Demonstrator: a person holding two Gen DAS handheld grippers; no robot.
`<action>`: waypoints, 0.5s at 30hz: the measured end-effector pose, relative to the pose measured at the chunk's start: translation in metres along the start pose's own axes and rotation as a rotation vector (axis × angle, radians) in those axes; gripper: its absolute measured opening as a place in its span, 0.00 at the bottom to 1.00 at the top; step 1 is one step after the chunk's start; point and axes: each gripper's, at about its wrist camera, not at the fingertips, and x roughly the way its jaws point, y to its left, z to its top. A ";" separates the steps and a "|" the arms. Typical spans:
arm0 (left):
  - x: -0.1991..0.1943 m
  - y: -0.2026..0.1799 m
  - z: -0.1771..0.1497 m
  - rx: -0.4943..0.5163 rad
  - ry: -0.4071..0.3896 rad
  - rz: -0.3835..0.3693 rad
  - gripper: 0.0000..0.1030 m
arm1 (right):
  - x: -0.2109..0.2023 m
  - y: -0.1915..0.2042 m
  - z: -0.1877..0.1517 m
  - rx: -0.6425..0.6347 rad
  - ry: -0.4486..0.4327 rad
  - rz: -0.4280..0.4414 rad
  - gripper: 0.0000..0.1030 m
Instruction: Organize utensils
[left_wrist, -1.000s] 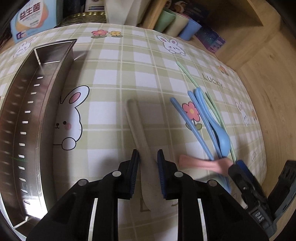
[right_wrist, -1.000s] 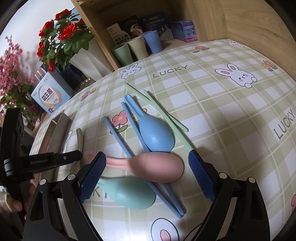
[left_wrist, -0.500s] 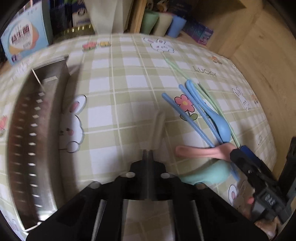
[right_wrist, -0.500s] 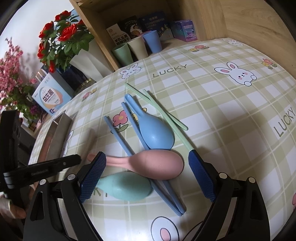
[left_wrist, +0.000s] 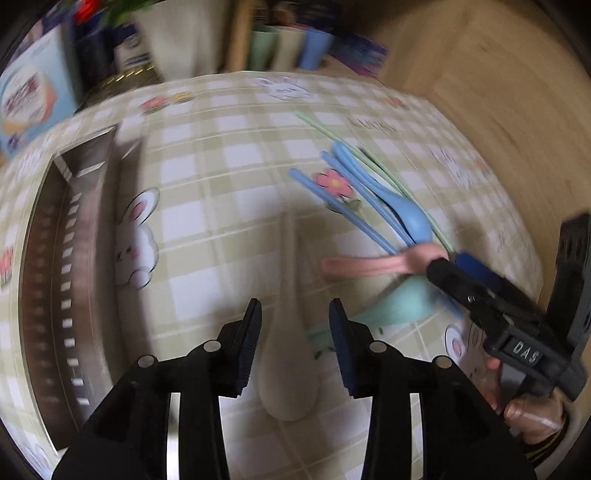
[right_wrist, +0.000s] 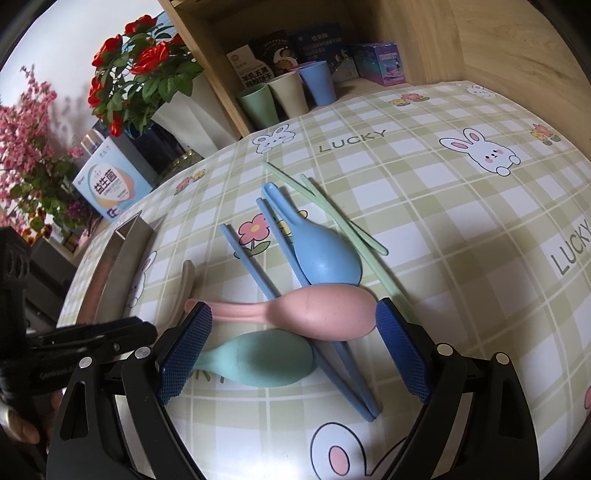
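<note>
Green-and-white checked oilcloth (right_wrist: 436, 229) printed with rabbits, flowers and the word LUCKY covers the table, and wooden shelving rises behind it.

Over that cloth the left gripper (left_wrist: 293, 343) points steeply down, its jaws opening, with the bowl of a beige spoon (left_wrist: 290, 373) lying on the cloth between the blue pads; the pads do not press on it. Its handle runs away from the gripper toward the middle of the table. To the left of that gripper a long perforated stainless steel tray (left_wrist: 55, 280) lies along the cloth, near the table's edge.

The right gripper (right_wrist: 293, 350) hangs over the cluster of utensils with its jaws spread wide, gripping nothing. Between its pads lies a pink spoon (right_wrist: 314, 314), crosswise, with its handle toward the left pad. Just beside it, nearer the gripper, is a teal spoon (right_wrist: 258, 362), partly under the left pad. A blue spoon (right_wrist: 321, 254) lies beyond the pink one, and a pair of blue chopsticks (right_wrist: 258, 269) runs under the pink spoon. A pair of pale green chopsticks (right_wrist: 332, 218) lies just right of the blue spoon.

Farther back, three cups (right_wrist: 288, 96) in green, cream and blue stand at the shelf's foot, with red flowers (right_wrist: 140, 74) in a white vase and a light blue box (right_wrist: 110, 184) beside them.
</note>
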 end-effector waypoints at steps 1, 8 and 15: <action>0.004 -0.005 0.002 0.027 0.013 0.019 0.36 | 0.000 0.000 0.000 0.001 0.000 0.000 0.84; 0.025 -0.003 0.006 0.030 0.074 0.095 0.26 | -0.001 -0.005 0.000 0.016 -0.003 0.002 0.84; 0.024 -0.007 0.003 0.070 0.074 0.124 0.17 | -0.003 -0.006 0.000 0.017 -0.004 0.009 0.84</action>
